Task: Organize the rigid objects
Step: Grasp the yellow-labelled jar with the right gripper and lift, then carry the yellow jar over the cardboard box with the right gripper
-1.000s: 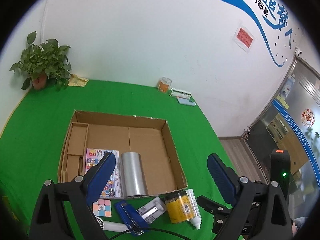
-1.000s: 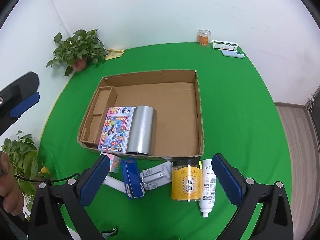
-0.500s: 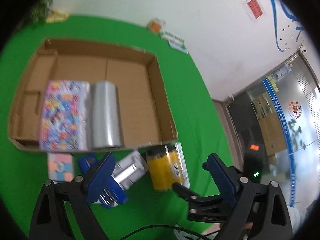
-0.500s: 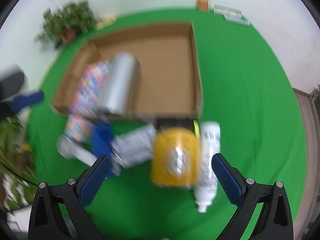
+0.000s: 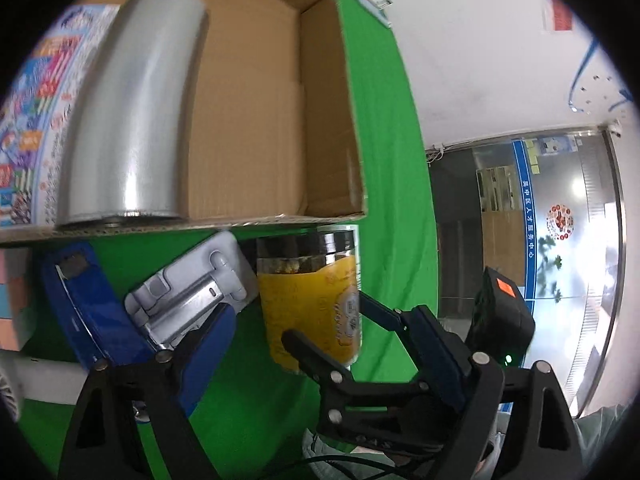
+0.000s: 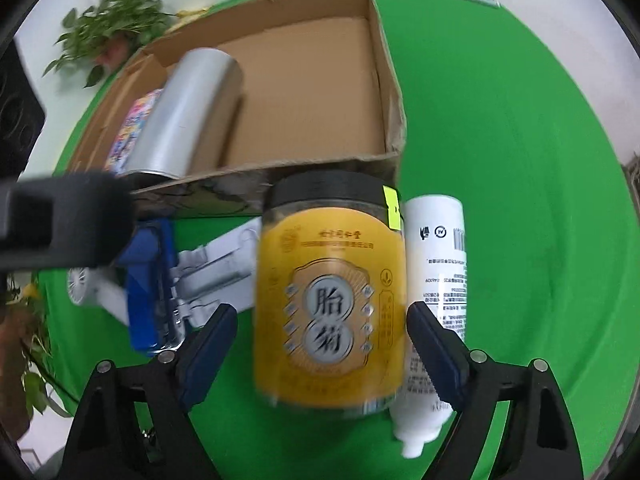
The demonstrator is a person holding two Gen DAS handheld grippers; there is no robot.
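Right tool (image 6: 322, 334) straddled the yellow jar (image 6: 331, 292), which lay on its side on the green table (image 6: 500, 160) just outside the box (image 6: 394, 112), lid toward it. Jaws were closing, pads not yet touching. The jar's long axis ran along the fingers. Left tool (image 5: 320, 344) was spread, closing on nothing, beside it.

yellow jar (image 6: 330, 300) label: 胎菊; wall sign strip (image 5: 529, 216): 人才服务中心
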